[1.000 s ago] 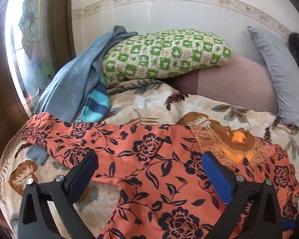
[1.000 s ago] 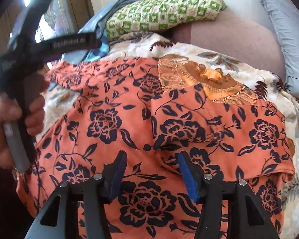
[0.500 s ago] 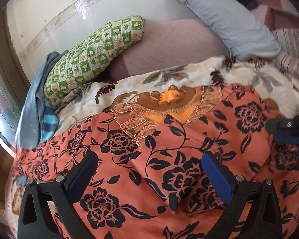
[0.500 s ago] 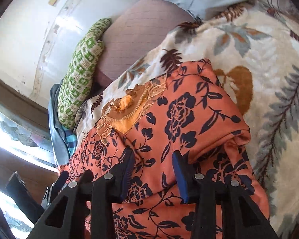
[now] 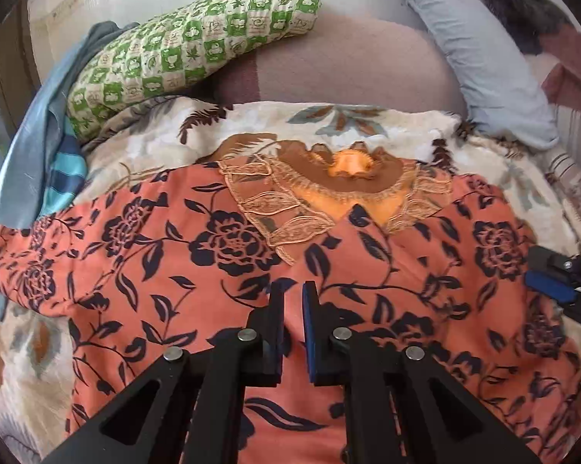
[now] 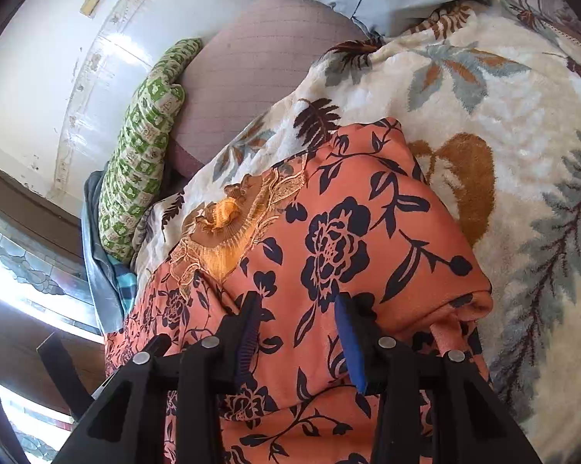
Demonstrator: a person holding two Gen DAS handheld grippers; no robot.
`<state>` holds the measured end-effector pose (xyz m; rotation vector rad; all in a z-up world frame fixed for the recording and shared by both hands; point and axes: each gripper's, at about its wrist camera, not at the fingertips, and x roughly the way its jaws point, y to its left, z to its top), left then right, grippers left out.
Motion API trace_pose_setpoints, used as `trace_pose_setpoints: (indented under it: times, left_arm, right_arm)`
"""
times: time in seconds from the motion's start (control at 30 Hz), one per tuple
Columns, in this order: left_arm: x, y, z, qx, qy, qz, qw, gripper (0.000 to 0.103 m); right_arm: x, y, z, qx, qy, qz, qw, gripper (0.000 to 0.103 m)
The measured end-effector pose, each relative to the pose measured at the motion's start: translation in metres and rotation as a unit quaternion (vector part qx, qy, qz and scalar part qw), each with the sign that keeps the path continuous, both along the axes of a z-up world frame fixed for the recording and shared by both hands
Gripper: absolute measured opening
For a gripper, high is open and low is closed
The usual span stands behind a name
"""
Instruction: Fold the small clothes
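Observation:
An orange garment with dark blue flowers (image 5: 228,247) and a brown lace collar (image 5: 321,193) lies spread on a floral blanket (image 5: 367,127). My left gripper (image 5: 292,290) sits low over the garment's middle, below the collar. Its jaws are drawn together, with only a thin slit of orange cloth between the pads. My right gripper (image 6: 296,309) is at the garment's folded right side (image 6: 367,232), and a thick fold of cloth fills the gap between its blue pads. In the left wrist view, the right gripper (image 5: 549,282) shows at the far right edge.
A green checked pillow (image 5: 182,50), a mauve cushion (image 5: 348,65) and a pale blue pillow (image 5: 479,58) line the wall behind. Blue and striped clothes (image 5: 46,143) are heaped at the left by a window (image 6: 16,270).
The left jaws went from wide open to closed while the gripper sank toward the garment's middle. The right gripper rolled, moved to the garment's right side, and its jaws narrowed on a fold.

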<state>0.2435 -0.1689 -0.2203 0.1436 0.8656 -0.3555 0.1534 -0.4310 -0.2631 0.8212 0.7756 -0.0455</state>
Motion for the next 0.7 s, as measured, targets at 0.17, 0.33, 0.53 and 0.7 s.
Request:
trace_pose_setpoints:
  times: [0.17, 0.33, 0.53, 0.7]
  left_arm:
    - [-0.025, -0.008, 0.008, 0.02, -0.032, -0.017, 0.9991, 0.083]
    - [-0.045, -0.045, -0.004, 0.096, -0.087, -0.077, 0.9885, 0.084]
    - [-0.018, -0.05, -0.038, 0.115, -0.029, -0.065, 0.9909, 0.071]
    - [-0.016, -0.04, -0.031, 0.071, -0.017, -0.063, 0.9953, 0.027]
  right_arm:
    - [0.052, 0.048, -0.003, 0.104, -0.05, 0.08, 0.99, 0.043]
    - [0.069, 0.059, -0.013, 0.146, -0.038, 0.094, 0.984, 0.043]
    - [0.053, 0.03, -0.013, 0.153, -0.039, 0.03, 0.987, 0.043]
    - [0.041, 0.016, -0.012, 0.156, -0.039, 0.004, 0.987, 0.043]
